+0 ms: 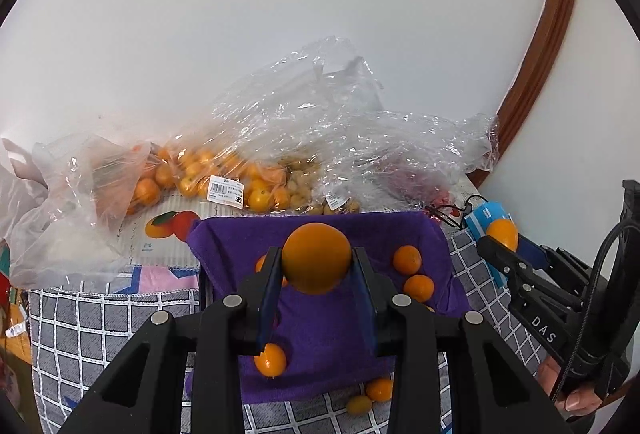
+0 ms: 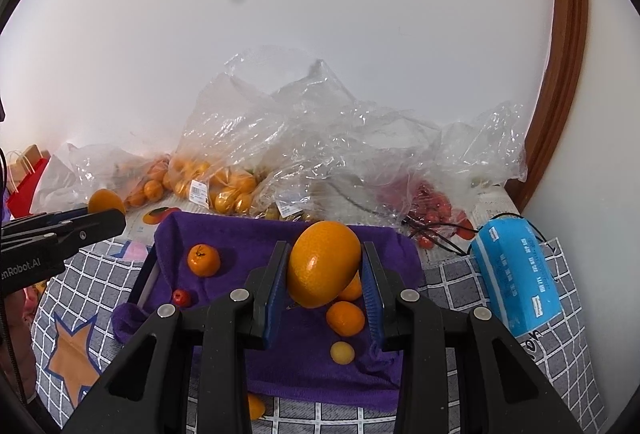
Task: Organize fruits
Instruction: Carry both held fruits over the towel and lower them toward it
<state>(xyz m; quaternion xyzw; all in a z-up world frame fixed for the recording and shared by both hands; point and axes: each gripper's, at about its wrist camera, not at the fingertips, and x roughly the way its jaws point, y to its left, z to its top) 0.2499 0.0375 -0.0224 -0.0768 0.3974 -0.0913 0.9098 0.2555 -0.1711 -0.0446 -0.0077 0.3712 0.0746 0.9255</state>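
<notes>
- Oranges fill both of my grips: my left gripper [image 1: 317,266] pinches one round orange [image 1: 316,258] between its blue pads, and my right gripper [image 2: 325,270] pinches a larger oval orange [image 2: 324,264] the same way.
- Both fruits sit out near my fingertips, held above the purple towel [image 1: 320,346] that lies just beyond and below my fingers.
- Slipping is the main risk, I judge: the skins look smooth and glossy, the pads touch only the sides, and the oval one sits tilted in my right grip, so a loosened squeeze or a jolt could let it roll out.
- Dropping either one could knock the small mandarins [image 2: 345,318] resting on the towel right under my right fingers, and they may roll off the cloth; a few fruits [image 1: 378,389] already lie past its near edge.
- Squeezing harder could bruise the peel.
- My two grippers are near each other, so a careless swing could bump them.
- Further ahead of my fingers, plastic bags [image 2: 280,153] against the wall hold more orange fruit.
</notes>
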